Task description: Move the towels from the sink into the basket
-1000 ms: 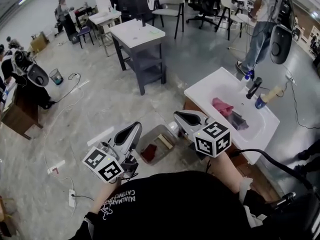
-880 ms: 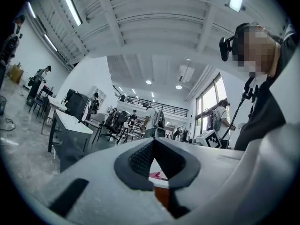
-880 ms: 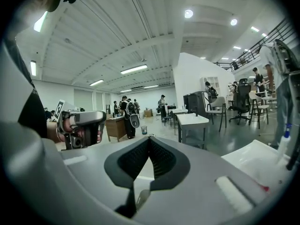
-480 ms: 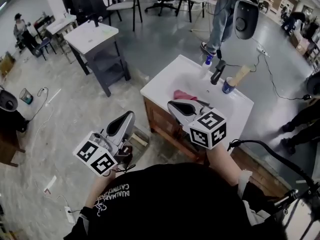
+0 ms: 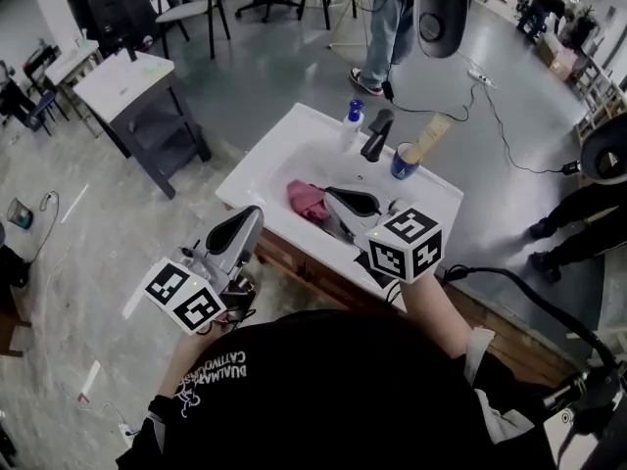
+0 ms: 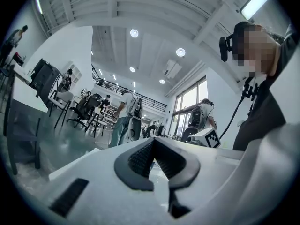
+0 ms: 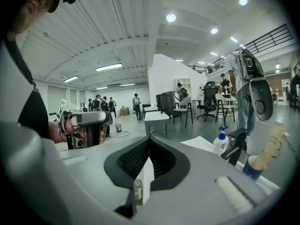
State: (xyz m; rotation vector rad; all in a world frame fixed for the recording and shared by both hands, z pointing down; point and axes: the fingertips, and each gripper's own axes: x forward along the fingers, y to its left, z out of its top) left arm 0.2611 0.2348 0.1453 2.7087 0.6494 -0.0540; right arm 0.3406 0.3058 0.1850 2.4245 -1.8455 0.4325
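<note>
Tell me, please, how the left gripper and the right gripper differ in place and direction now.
The right gripper is over the sink, its fingers close to the pink towel; the left gripper is at the sink's front-left edge, away from that towel. In the head view the right gripper points up and left, the left gripper up and right. Both have shut fingers and hold nothing.

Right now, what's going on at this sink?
A person holding a gripper in each hand stands at the white sink. A pink towel lies in it, not yet picked up. The right gripper hangs over the sink beside the towel, the left gripper near the sink's front edge; both are shut and empty. The basket isn't in view.
</note>
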